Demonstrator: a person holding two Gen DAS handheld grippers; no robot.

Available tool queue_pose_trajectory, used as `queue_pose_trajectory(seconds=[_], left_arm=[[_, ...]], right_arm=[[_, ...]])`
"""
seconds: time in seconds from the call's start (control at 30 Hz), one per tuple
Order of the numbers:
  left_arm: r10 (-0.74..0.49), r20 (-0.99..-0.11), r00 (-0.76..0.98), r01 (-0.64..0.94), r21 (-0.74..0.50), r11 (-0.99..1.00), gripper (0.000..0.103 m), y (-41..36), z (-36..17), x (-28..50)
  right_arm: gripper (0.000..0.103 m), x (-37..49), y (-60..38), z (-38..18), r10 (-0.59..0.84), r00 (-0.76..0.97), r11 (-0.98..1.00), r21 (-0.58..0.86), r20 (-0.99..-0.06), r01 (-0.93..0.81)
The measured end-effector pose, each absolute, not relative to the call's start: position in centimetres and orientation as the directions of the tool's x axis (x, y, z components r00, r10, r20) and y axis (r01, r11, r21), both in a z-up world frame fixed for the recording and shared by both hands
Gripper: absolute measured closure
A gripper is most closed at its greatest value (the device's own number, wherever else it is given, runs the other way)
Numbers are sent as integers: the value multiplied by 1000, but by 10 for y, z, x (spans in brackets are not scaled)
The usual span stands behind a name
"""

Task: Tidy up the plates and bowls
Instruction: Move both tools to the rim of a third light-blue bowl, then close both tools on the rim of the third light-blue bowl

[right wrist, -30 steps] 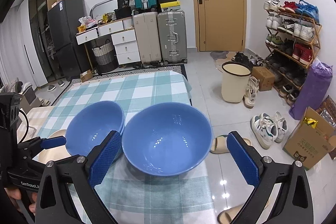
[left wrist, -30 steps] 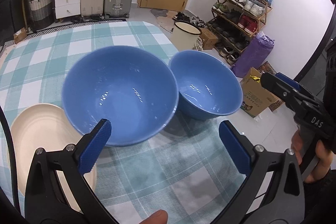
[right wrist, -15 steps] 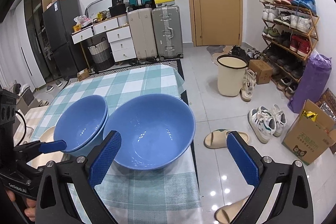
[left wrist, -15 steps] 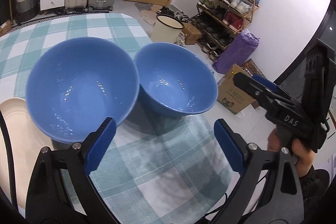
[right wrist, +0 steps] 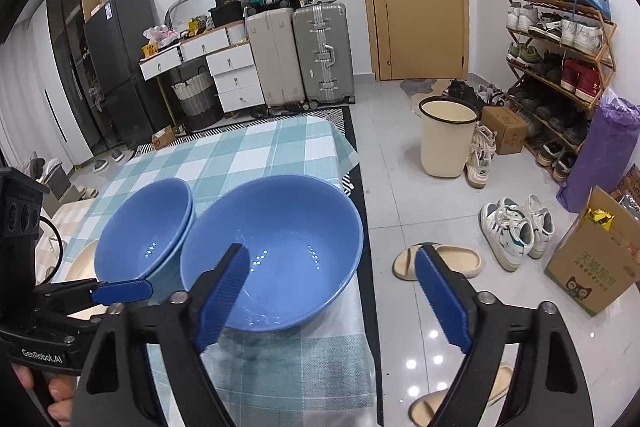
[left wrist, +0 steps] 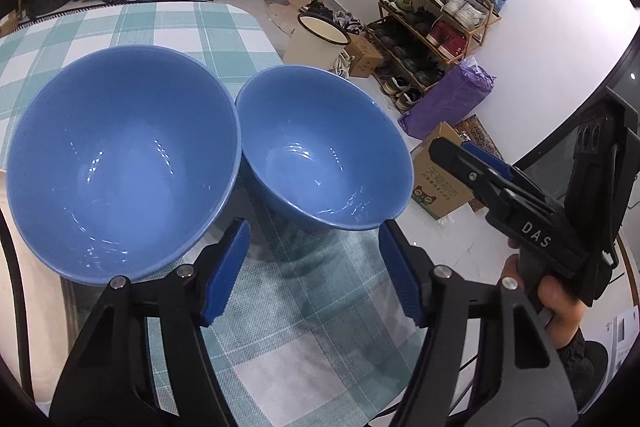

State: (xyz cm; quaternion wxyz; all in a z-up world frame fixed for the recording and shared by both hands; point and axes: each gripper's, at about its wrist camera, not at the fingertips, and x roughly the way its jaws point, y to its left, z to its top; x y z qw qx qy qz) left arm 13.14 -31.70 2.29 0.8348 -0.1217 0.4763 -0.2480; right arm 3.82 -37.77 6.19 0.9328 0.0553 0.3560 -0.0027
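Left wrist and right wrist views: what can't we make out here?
- Cream plate: mostly hidden behind the left bowl in both views.
- Whether the left bowl is one bowl or a stack: the right wrist view hints at a second rim, unclear.
- Table near edge: cut off behind the left gripper and right gripper.

Both wrist views look steeply down, close over the table's (left wrist: 304,343) near edge, sharing the two blue bowls (left wrist: 320,155) (right wrist: 272,251).
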Motion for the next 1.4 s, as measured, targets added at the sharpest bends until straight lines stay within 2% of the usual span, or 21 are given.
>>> queue_pose_trajectory(seconds=[0.07,0.13,0.47,0.7,0.77,0.83,0.97,1.03,1.27,1.4], left_arm=[[-528,-735,425,293,-440,849,40,-318,20,136],[-528,-736,424,287,-444,849,41,-318,15,140],[-513,-736,441,275,-433,858,42,-328,10,155],[-483,-743,464,279,-395,875,42,-339,12,153],[-479,-745,465,278,-391,877,42,-342,11,153],[-471,-743,475,276,-382,882,43,-344,10,153],[-452,-748,486,278,-358,891,49,-347,10,152],[-443,-753,487,286,-341,895,52,-350,10,152],[-407,-763,501,278,-304,911,65,-350,6,156],[-407,-761,505,288,-296,911,67,-349,5,155]], right_arm=[[27,42,-379,59,48,740,993,110,-671,35],[35,46,-381,56,49,737,993,109,-675,34],[48,72,-387,34,58,702,993,113,-709,32],[64,88,-394,20,58,688,991,125,-724,47],[65,91,-397,16,58,685,991,127,-726,50],[73,94,-399,12,54,683,991,124,-729,54],[80,98,-402,5,41,682,991,118,-731,67],[89,98,-403,3,52,683,991,124,-729,57],[91,98,-402,0,41,692,993,105,-721,51],[91,98,-401,0,26,696,995,86,-718,52]])
